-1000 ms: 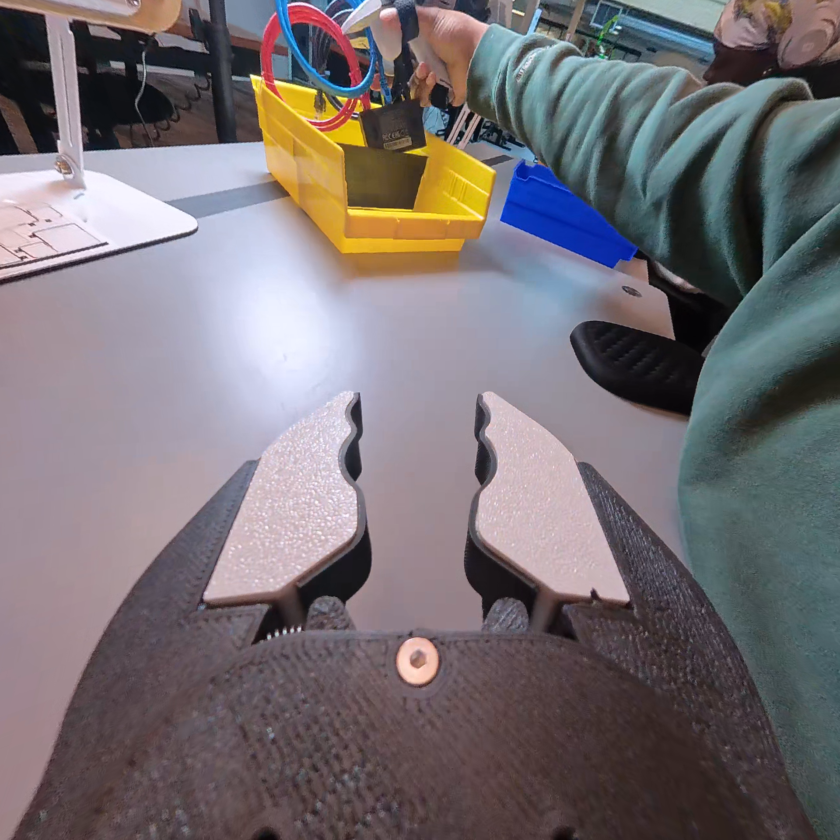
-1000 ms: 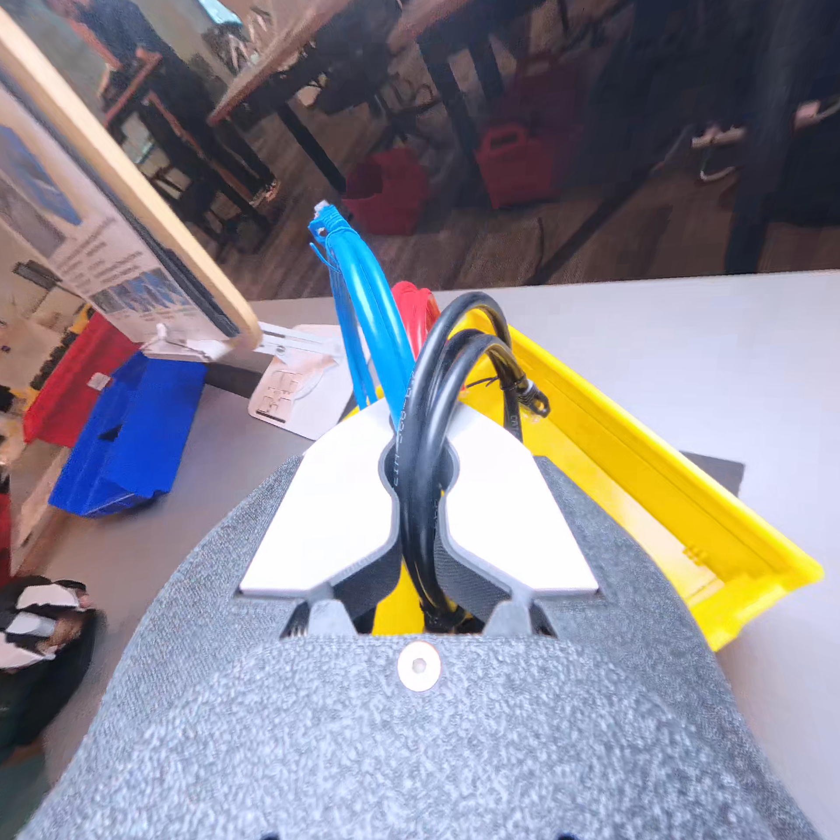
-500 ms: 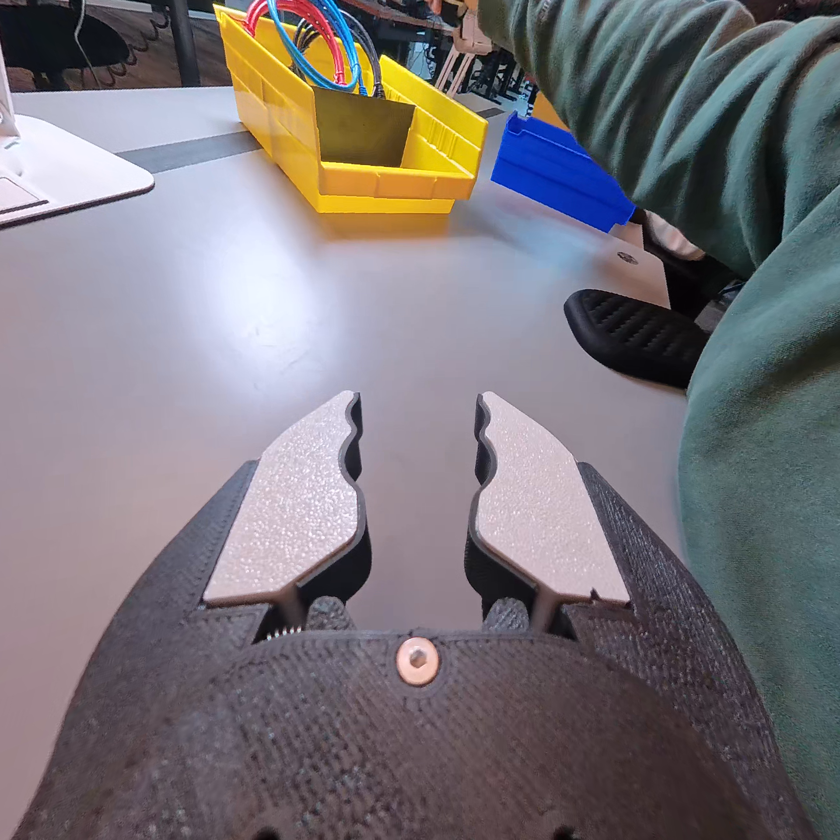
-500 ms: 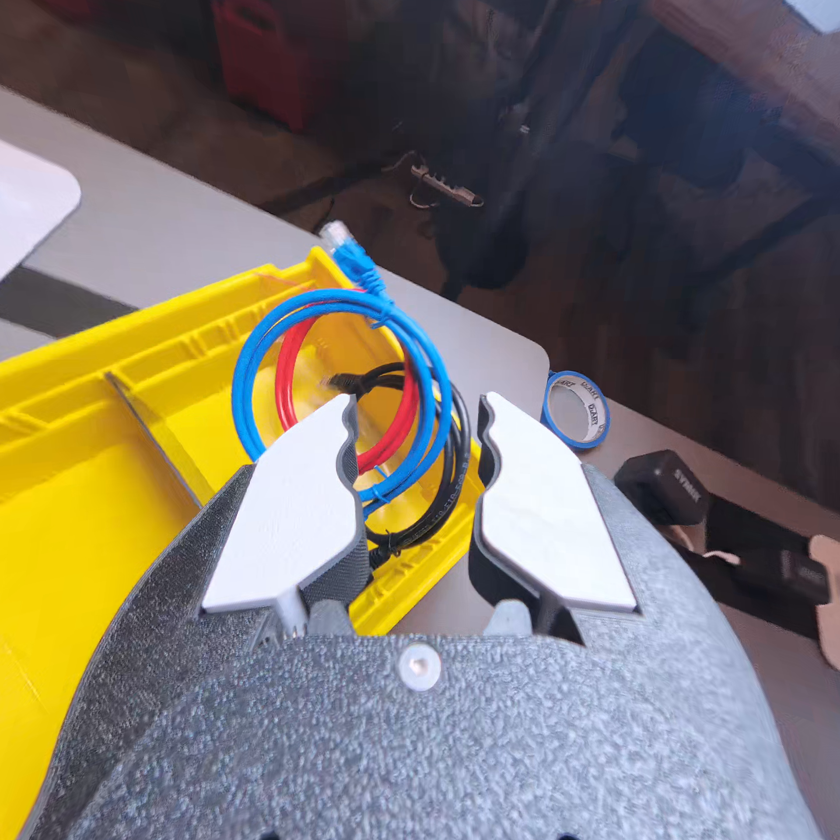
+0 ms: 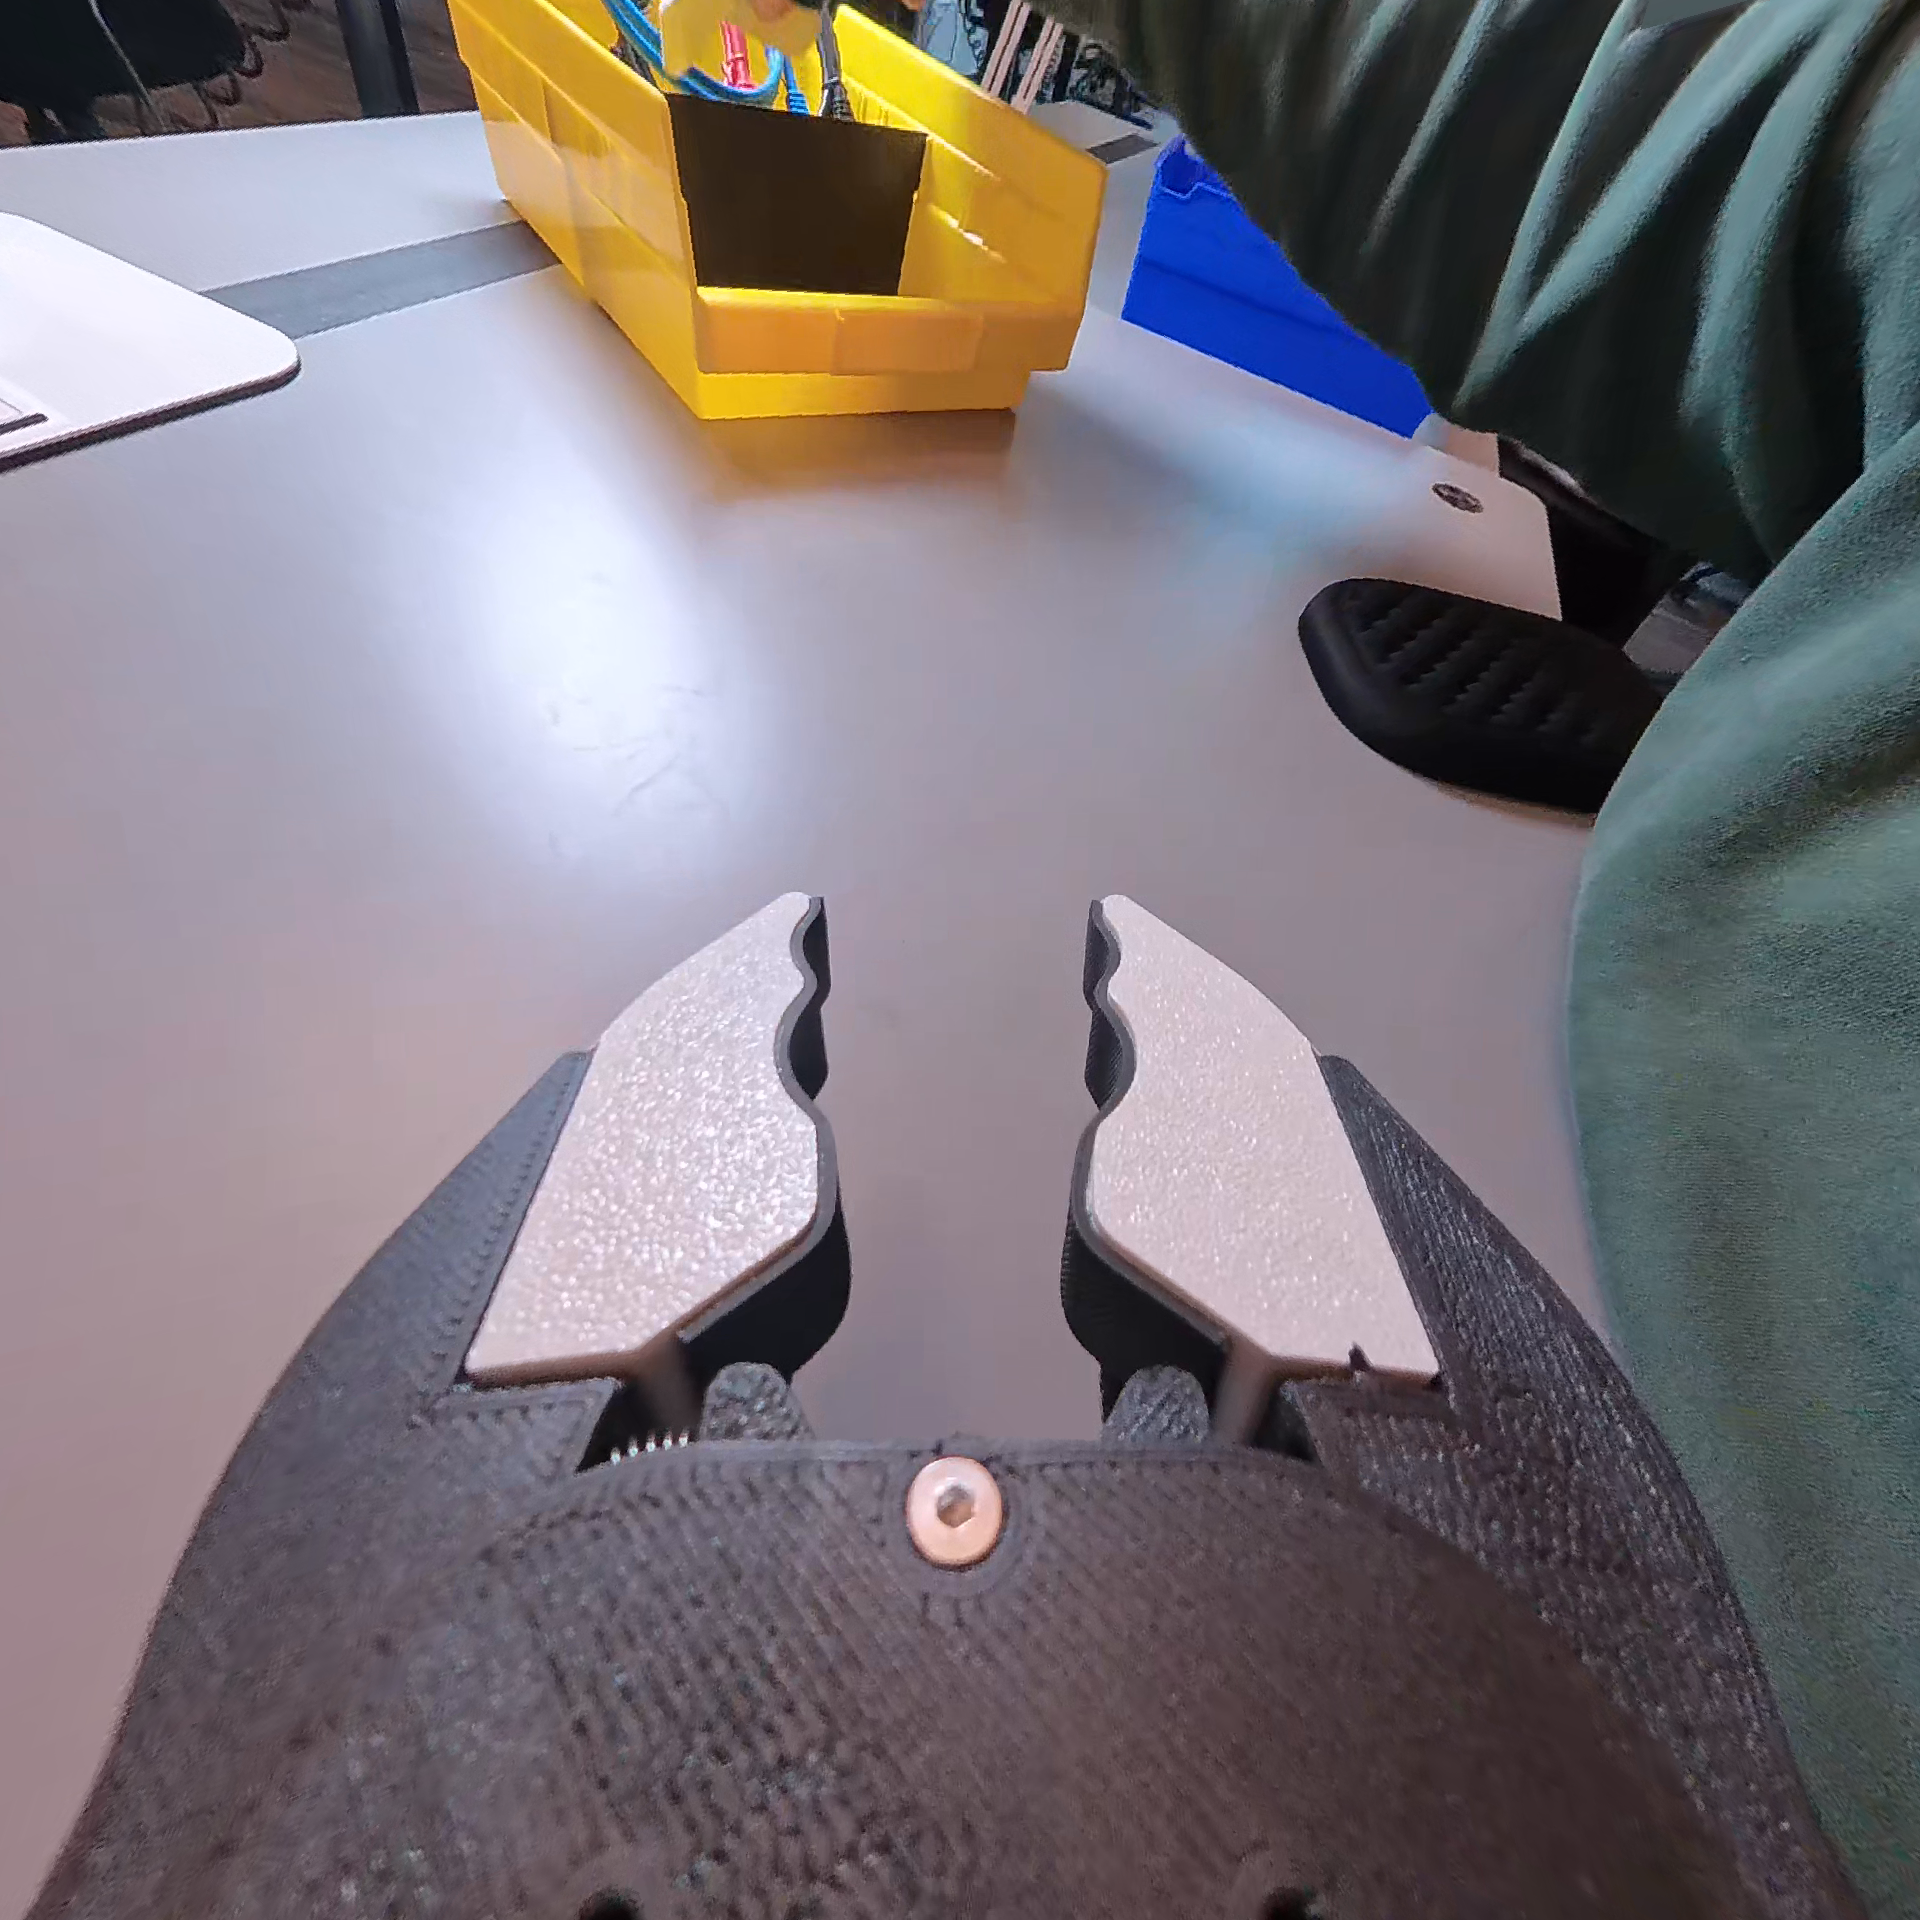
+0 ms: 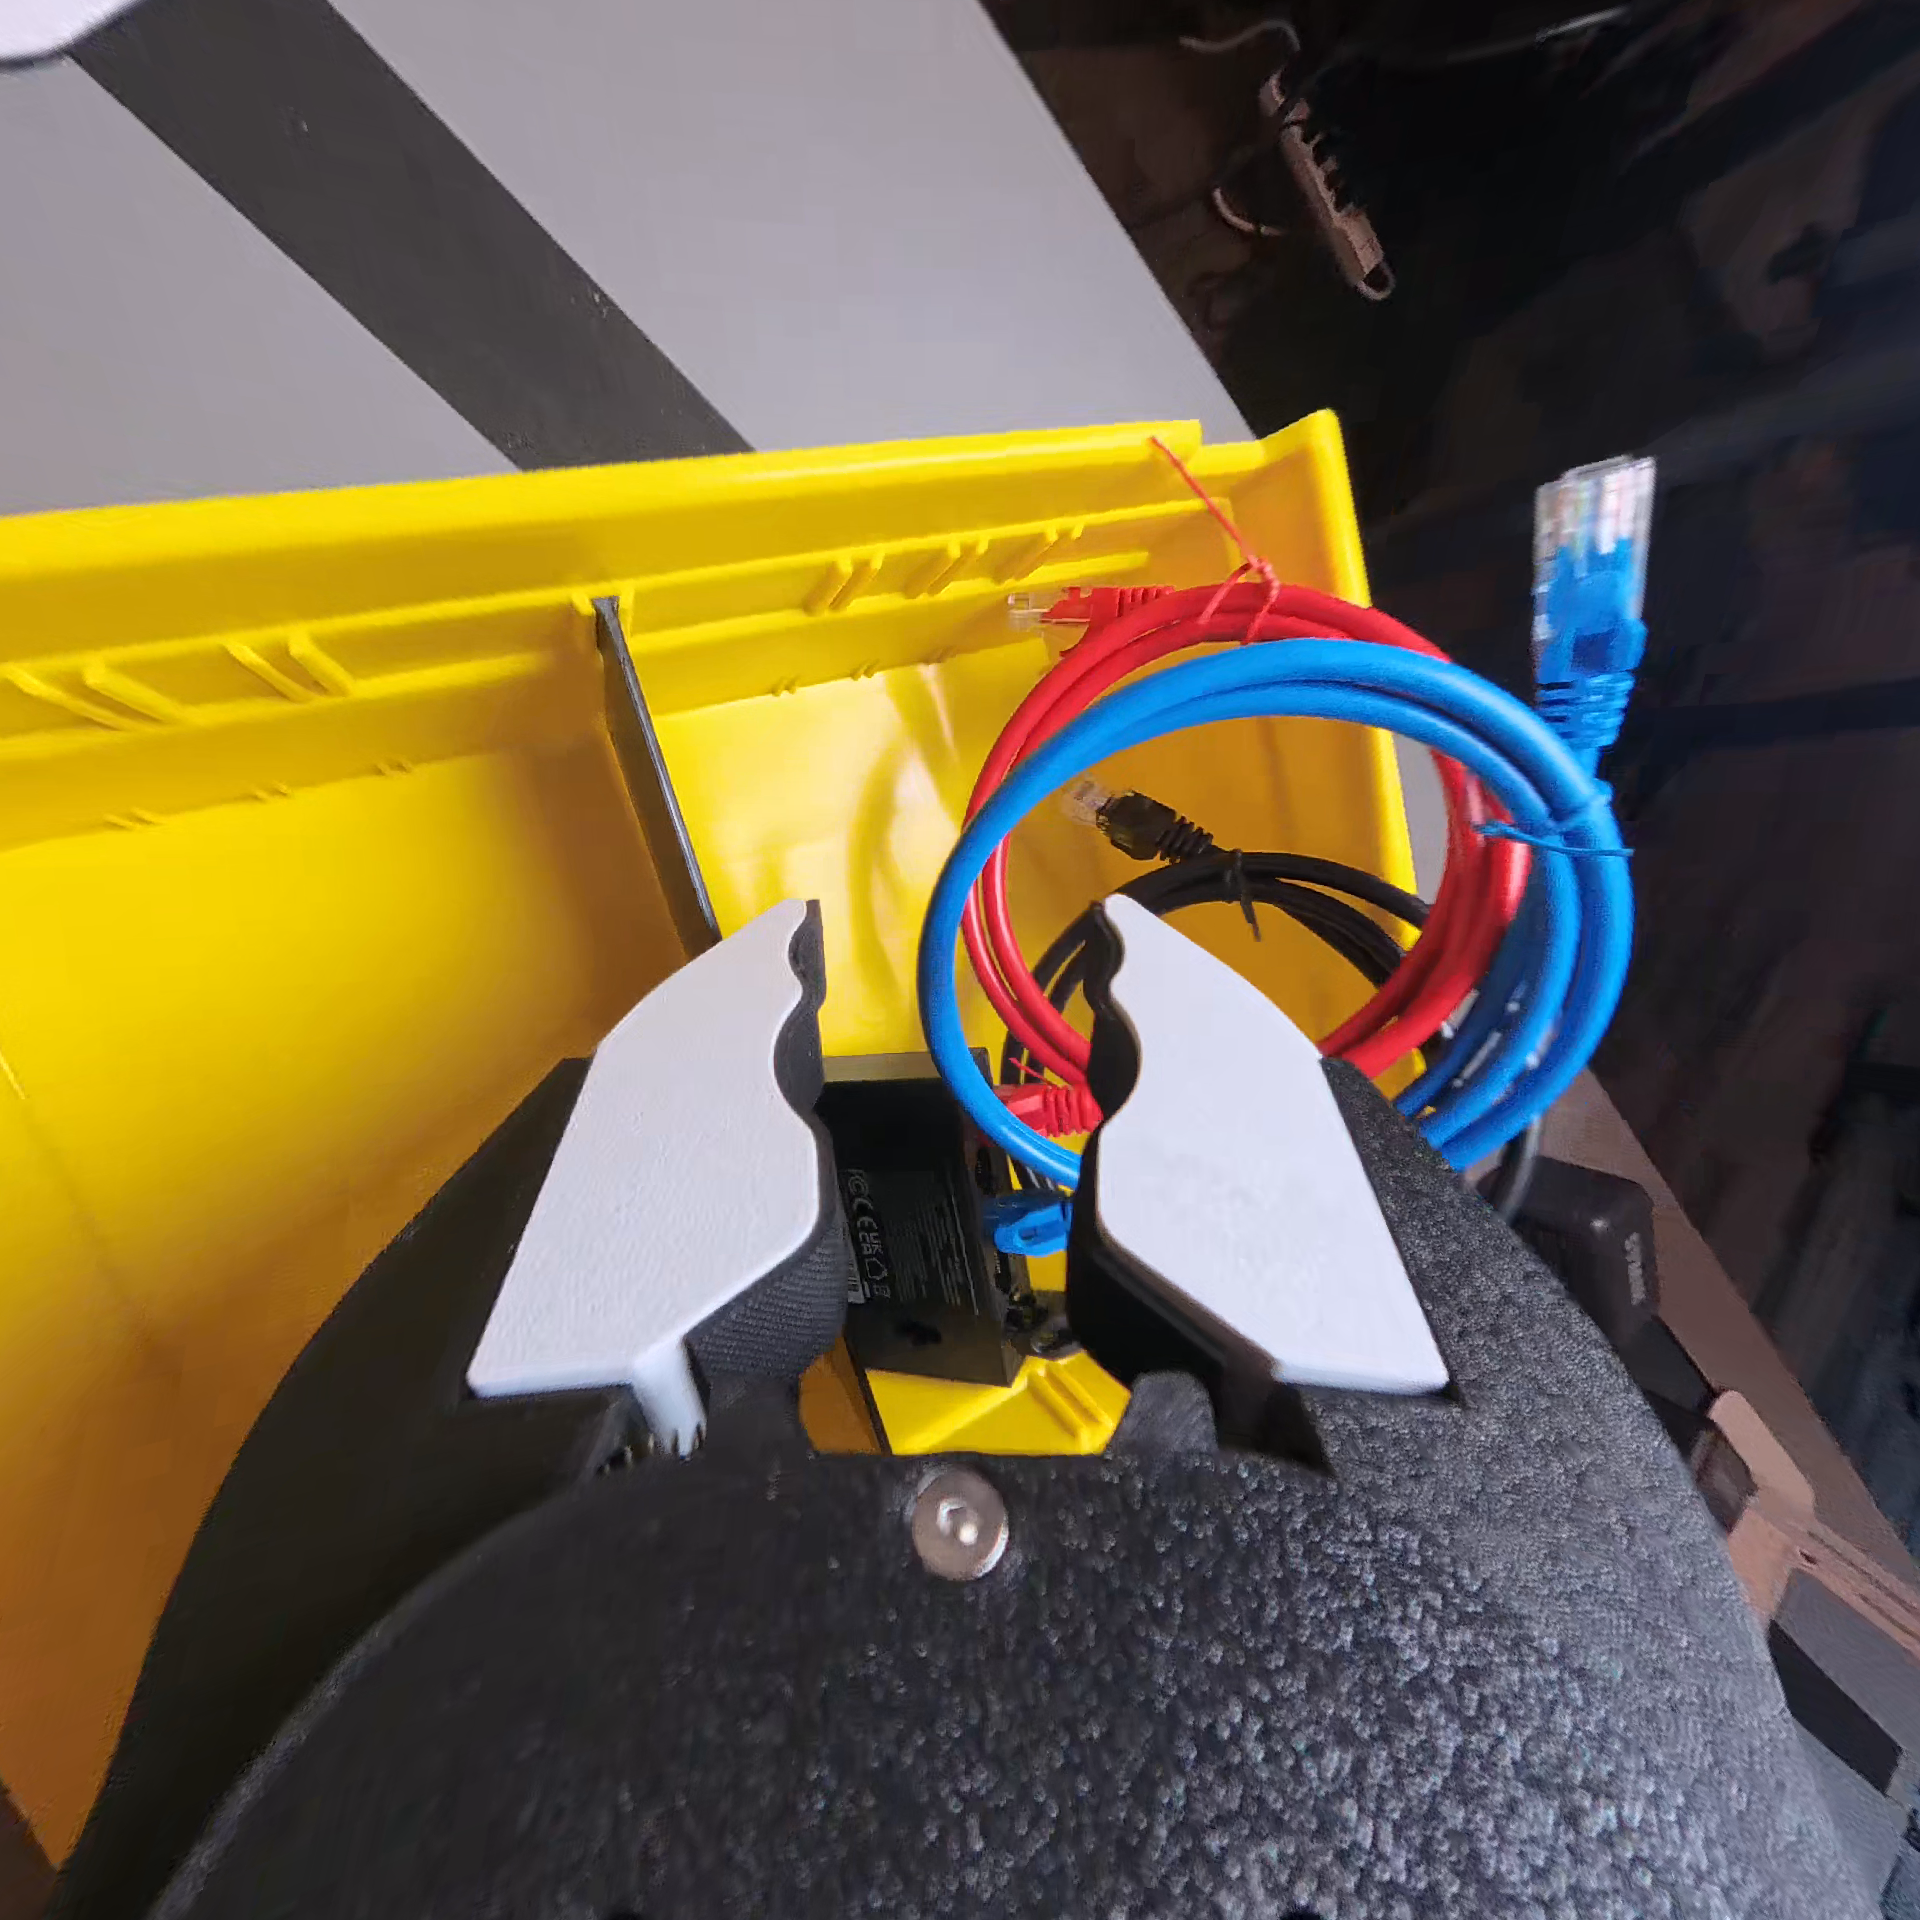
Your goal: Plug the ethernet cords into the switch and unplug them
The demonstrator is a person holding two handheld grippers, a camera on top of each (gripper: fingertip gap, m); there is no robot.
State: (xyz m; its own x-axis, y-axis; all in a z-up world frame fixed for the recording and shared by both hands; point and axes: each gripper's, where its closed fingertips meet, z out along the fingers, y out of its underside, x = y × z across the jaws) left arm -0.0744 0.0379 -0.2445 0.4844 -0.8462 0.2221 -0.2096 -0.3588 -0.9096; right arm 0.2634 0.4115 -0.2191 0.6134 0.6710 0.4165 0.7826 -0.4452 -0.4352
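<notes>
Worktop (image 5: 416, 675), grey and bare, spreads ahead of the left gripper (image 5: 956, 925), whose fingers stand apart, gripping nothing. Beyond them sits a yellow bin (image 5: 862, 353) with a black divider (image 5: 800, 208); a green sleeve (image 5: 1662, 312) crosses on the right, hiding most of a blue bin (image 5: 1247, 301). The right gripper (image 6: 956, 925) hangs over the yellow bin, fingers spread and empty. Between them lies the black switch (image 6: 914, 1247), partly covered. Coiled blue cord (image 6: 1351, 665), red cord (image 6: 1299, 613) and black cord (image 6: 1309, 873) stand just beyond the right finger.
</notes>
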